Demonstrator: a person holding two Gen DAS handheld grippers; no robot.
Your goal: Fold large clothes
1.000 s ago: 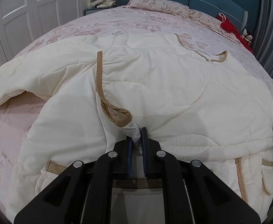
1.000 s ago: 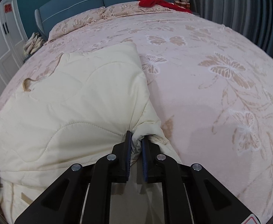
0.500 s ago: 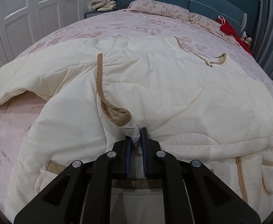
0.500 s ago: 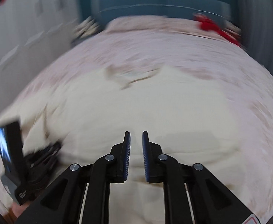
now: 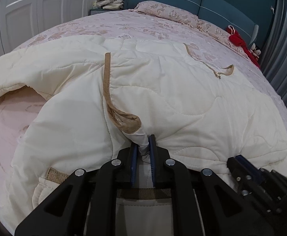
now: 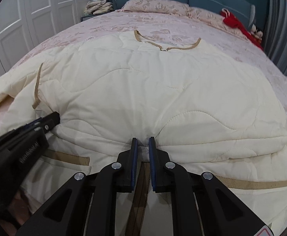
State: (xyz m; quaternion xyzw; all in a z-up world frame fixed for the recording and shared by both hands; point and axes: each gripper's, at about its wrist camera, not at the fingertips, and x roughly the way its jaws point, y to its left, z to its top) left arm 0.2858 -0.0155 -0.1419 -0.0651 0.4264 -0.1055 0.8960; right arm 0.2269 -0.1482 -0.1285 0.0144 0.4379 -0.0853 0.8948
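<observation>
Left gripper (image 5: 145, 143) clamps a gathered tan-trimmed fold of the cream quilted jacket (image 5: 163, 102), which spreads ahead across the pink bedspread (image 5: 123, 25). Right gripper (image 6: 143, 147), jaws narrowly parted, presses against the jacket's folded near edge; grip cannot be confirmed.

The right claw (image 6: 143, 147) no longer pinches the quilted coat's (image 6: 163, 90) right-hand folded corner; it now sits at the middle of the near fold, just beside the left claw (image 5: 143, 147), fabric between its pads.
</observation>
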